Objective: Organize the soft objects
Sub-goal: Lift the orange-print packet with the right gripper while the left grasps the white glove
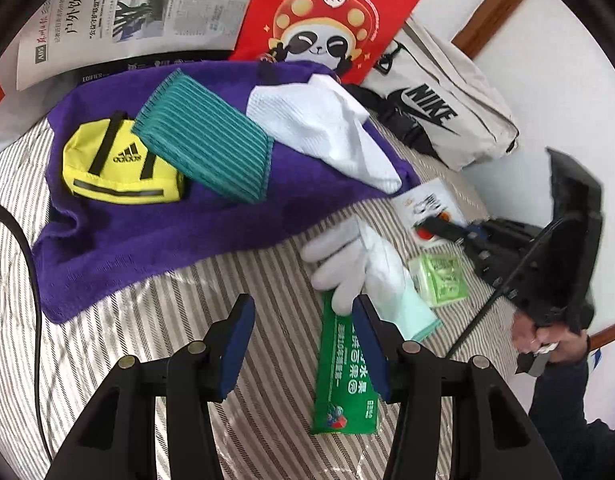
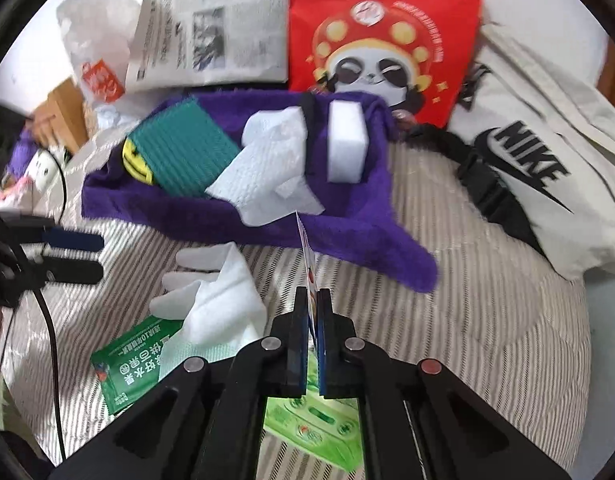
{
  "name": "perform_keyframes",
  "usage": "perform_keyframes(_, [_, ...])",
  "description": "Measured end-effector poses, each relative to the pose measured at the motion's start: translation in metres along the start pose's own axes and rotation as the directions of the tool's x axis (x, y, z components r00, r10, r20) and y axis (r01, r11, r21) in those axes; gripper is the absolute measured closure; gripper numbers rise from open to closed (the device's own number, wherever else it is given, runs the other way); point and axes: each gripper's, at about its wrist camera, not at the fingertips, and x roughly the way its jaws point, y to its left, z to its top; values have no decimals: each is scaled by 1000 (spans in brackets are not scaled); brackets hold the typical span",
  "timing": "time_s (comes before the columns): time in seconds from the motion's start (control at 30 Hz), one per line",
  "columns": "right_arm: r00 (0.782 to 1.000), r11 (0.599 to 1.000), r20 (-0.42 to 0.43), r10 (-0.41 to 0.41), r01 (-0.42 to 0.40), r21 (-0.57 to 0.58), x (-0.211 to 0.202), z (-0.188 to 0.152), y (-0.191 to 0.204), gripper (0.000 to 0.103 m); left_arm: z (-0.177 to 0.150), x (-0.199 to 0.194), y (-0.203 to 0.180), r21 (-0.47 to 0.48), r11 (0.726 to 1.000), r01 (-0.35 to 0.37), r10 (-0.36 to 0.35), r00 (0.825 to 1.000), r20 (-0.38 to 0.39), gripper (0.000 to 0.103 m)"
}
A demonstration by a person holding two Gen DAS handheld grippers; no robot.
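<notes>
Striped bedding (image 1: 107,344): one glove (image 1: 359,264); right claw (image 2: 313,312) pinches one card (image 2: 307,256) (left claw (image 1: 303,344) open).

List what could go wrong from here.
1. The right hand-held gripper pinches a thin card only by its lower end; it could slip or bend.
2. The open left hand-held gripper hangs over the glove and green packet, and might grab both.

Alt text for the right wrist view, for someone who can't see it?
The right gripper is shut on a thin card above a striped bedsheet. Beyond lies a purple towel holding cloths and a white sponge.
</notes>
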Motion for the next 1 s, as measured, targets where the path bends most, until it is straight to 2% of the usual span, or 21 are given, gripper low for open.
perform_keyframes(0.1, [1000, 999, 28, -7, 6, 46, -15, -2, -12, 100, -4, 6, -12, 30, 999, 16, -16, 1000, -12, 54])
perform_keyframes(0.3, [997, 996, 55, -51, 46, 81, -43, -15, -30, 100, 9, 21, -44, 100, 995, 26, -25, 1000, -5, 54])
perform_keyframes(0.5, [995, 988, 55, -81, 73, 135, -62, -35, -59, 100, 19, 37, -67, 160, 987, 8, -7, 1000, -9, 52])
perform_keyframes(0.57, [995, 985, 55, -87, 77, 157, -65, -42, -68, 100, 19, 46, -71, 170, 985, -26, 28, 1000, -9, 51])
perform_keyframes(0.7, [995, 980, 47, -84, 74, 186, -65, -55, -79, 100, 18, 60, -78, 200, 979, -50, 53, 999, -9, 51])
perform_keyframes(0.8, [995, 977, 43, -87, 77, 197, -66, -62, -86, 100, 17, 72, -84, 238, 963, -127, 131, 991, -1, 51])
perform_keyframes(0.93, [994, 968, 43, -97, 84, 236, -69, -68, -99, 100, 17, 81, -93, 278, 942, -186, 187, 982, 24, 51])
perform_keyframes(1.0, [994, 965, 42, -102, 89, 248, -69, -71, -104, 100, 18, 84, -96, 277, 941, -192, 190, 981, 36, 55])
